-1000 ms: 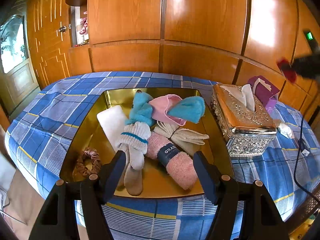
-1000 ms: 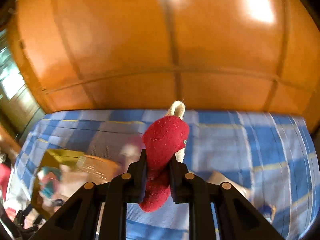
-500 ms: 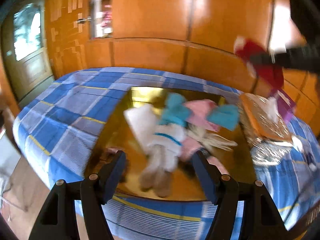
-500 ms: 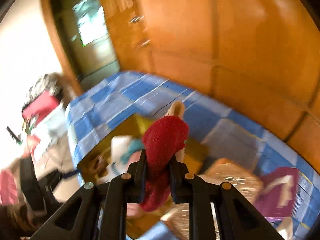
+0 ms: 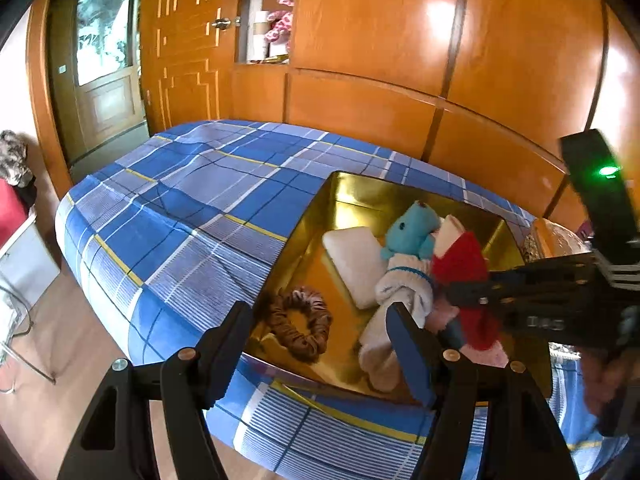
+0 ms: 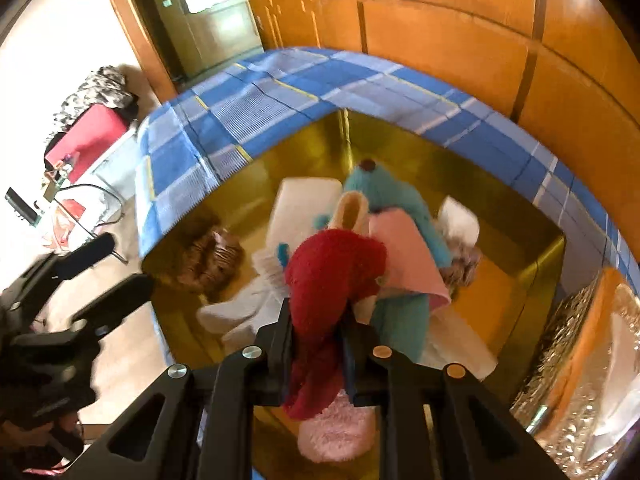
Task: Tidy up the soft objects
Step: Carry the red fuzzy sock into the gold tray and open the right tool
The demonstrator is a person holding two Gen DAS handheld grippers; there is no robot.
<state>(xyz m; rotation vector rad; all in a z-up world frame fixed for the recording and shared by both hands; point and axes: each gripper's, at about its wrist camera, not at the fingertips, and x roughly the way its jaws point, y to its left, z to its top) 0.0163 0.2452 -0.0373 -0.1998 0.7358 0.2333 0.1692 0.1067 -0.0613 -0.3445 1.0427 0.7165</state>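
While hanging over the gold tray (image 6: 516,280) on the bed (image 5: 192,208), right gripper (image 6: 316,344) jaws easing apart around red sock (image 6: 332,276), presumably to drop it among the gathered soft things. Left gripper (image 5: 320,344) parked half open, empty, near brown scrunchie (image 5: 298,322).

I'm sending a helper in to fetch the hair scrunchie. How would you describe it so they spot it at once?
On the blue plaid bed sits a shiny gold tray. Look in its near left corner, beside the white pad. The scrunchie is a ruffled brown ring lying alone, apart from the heap of socks.
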